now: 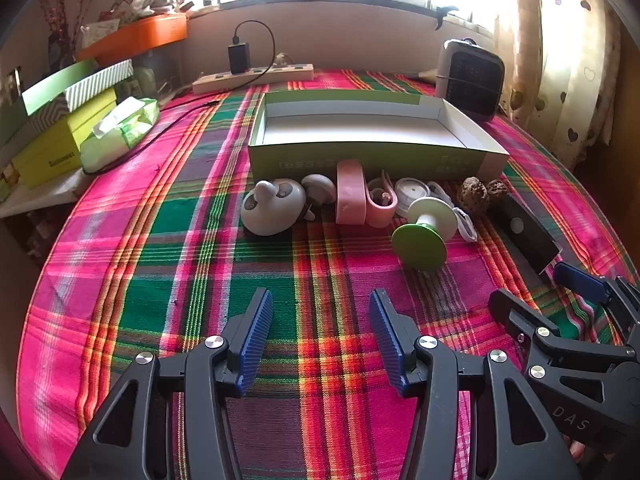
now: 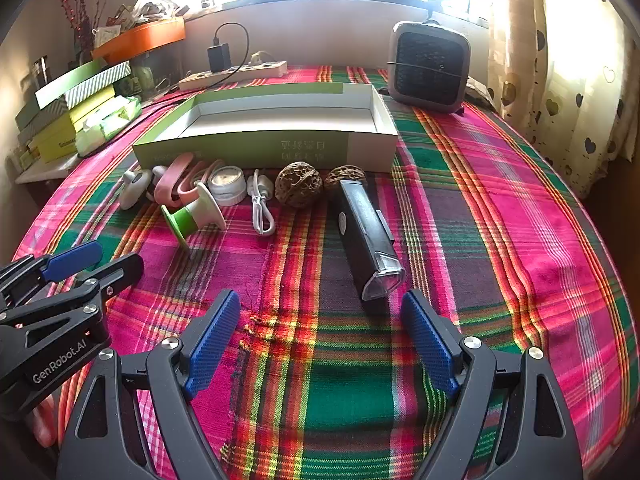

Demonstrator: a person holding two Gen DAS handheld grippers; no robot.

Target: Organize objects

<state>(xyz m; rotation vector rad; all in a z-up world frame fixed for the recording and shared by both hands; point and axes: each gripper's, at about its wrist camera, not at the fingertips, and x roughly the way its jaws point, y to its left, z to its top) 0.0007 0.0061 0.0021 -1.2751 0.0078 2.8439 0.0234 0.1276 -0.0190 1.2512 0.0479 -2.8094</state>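
An empty green and white box (image 1: 372,152) (image 2: 264,144) stands mid-table. Along its front lie a grey-white gadget (image 1: 272,206) (image 2: 134,188), a pink clip (image 1: 352,194) (image 2: 176,184), a white round case (image 1: 410,196) (image 2: 228,184), a green and white spool (image 1: 424,232) (image 2: 196,214), a white cable (image 1: 460,216) (image 2: 260,208), two walnuts (image 1: 474,196) (image 2: 300,184) and a black flashlight (image 1: 524,228) (image 2: 368,236). My left gripper (image 1: 320,336) is open and empty, short of the row. My right gripper (image 2: 320,336) is open and empty, just short of the flashlight.
A small grey heater (image 1: 470,76) (image 2: 430,66) stands at the back right. A power strip with a charger (image 1: 252,74) (image 2: 234,70) lies behind the box. Stacked boxes and a tissue pack (image 1: 120,132) (image 2: 106,122) sit at the left. A curtain (image 2: 560,60) hangs at the right.
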